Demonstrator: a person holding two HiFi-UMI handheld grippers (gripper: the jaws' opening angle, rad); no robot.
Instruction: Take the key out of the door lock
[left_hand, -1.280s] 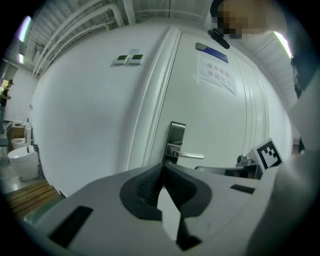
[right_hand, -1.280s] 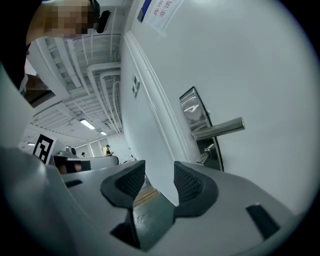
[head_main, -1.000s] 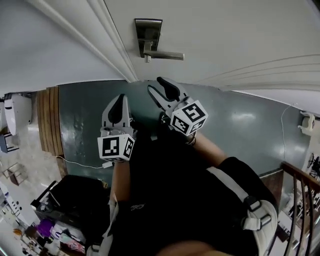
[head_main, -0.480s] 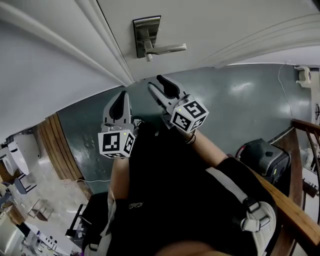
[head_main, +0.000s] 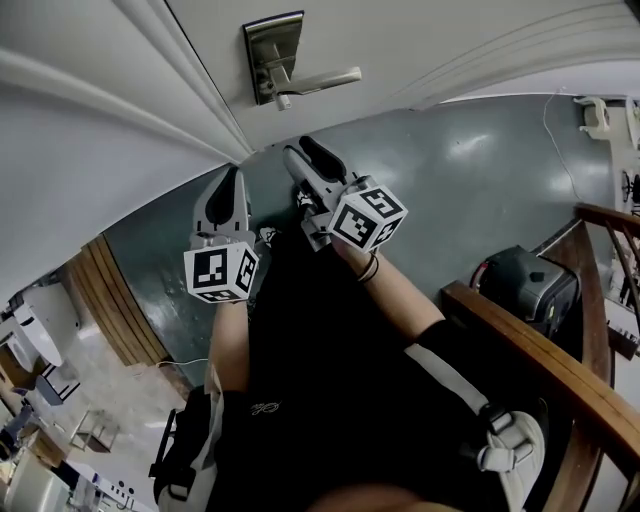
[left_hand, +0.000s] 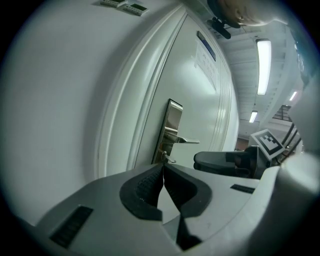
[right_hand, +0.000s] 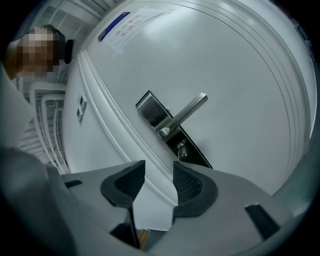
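Observation:
The white door carries a metal lock plate (head_main: 268, 55) with a lever handle (head_main: 322, 80). A small key (head_main: 283, 100) sticks out of the lock below the lever, seen also as the key (right_hand: 182, 151) under the handle (right_hand: 188, 114) in the right gripper view. My right gripper (head_main: 305, 152) (right_hand: 159, 170) is open and points at the plate from a short way off, with nothing between its jaws. My left gripper (head_main: 231, 178) (left_hand: 163, 165) is shut and empty, to the left of the plate (left_hand: 171, 129), near the door frame.
A wooden stair railing (head_main: 545, 345) runs along the right, with a black case (head_main: 520, 285) on the grey-green floor beside it. Wooden slats (head_main: 118, 300) lie at the left. A printed notice (right_hand: 125, 21) is stuck high on the door.
The head view has swung, so the lock plate now sits further left and up. Both grippers have drifted slightly up and left, still short of the door. Jaw states are unchanged.

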